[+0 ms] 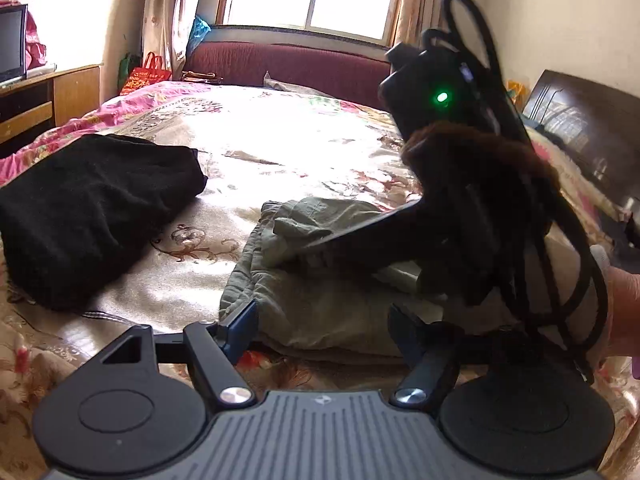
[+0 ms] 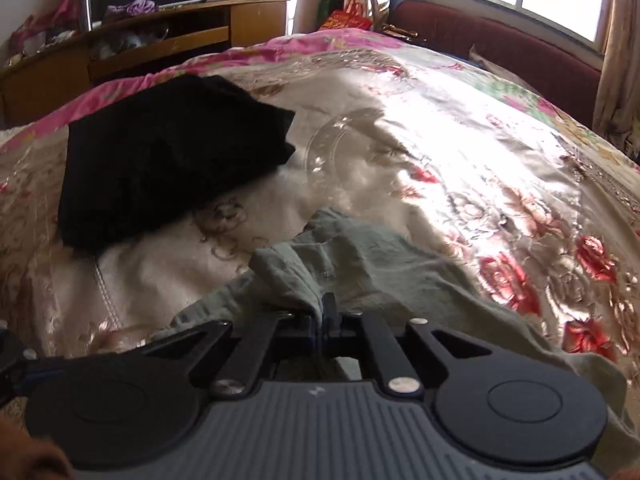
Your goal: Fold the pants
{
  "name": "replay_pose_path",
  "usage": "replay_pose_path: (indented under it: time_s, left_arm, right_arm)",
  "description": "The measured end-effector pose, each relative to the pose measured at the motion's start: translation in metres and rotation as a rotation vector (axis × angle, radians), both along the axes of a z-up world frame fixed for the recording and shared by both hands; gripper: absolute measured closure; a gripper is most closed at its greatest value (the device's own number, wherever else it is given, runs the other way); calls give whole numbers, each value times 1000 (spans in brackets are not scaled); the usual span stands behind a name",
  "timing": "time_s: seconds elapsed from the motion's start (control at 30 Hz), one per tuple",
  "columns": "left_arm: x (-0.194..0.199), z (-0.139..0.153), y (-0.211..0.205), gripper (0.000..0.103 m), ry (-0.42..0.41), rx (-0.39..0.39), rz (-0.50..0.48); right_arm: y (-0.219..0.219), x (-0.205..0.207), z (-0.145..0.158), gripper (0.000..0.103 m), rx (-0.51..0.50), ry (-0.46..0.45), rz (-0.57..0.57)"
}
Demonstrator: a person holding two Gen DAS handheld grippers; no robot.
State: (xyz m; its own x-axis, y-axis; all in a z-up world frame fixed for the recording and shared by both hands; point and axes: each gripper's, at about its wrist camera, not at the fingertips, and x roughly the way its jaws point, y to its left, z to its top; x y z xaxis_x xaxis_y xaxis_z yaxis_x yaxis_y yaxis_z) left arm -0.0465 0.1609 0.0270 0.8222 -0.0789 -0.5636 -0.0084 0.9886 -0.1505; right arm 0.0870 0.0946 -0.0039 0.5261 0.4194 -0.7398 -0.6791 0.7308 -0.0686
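Note:
Olive-green pants (image 1: 320, 304) lie bunched and partly folded on the floral bedspread (image 1: 280, 152). My left gripper (image 1: 324, 328) is open just in front of the pants' near edge, its fingers on either side of the fold. My right gripper (image 2: 323, 312) is shut on a bunched edge of the green pants (image 2: 360, 264) and holds it just above the bed. In the left wrist view the right gripper's black body (image 1: 460, 208) with a green light reaches over the pants from the right.
A folded black garment (image 1: 88, 208) lies on the bed to the left, also in the right wrist view (image 2: 160, 168). A dark red headboard (image 1: 300, 64) and window stand beyond. A wooden TV cabinet (image 2: 160, 40) stands at the left. A cable loops off the right gripper (image 1: 568, 280).

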Motion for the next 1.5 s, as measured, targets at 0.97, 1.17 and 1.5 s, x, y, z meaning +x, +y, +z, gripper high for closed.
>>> replay_pose_path:
  time_s: [0.97, 1.17, 1.5]
  left_arm:
    - [-25, 35, 7, 17, -54, 154, -156]
    - [15, 52, -5, 11, -171, 64, -187]
    - [68, -32, -23, 12, 120, 175, -215]
  right_arm:
    - [-79, -4, 42, 59, 228, 224, 281]
    - [-153, 24, 43, 57, 271, 234, 42]
    - [-265, 69, -5, 90, 351, 270, -369]
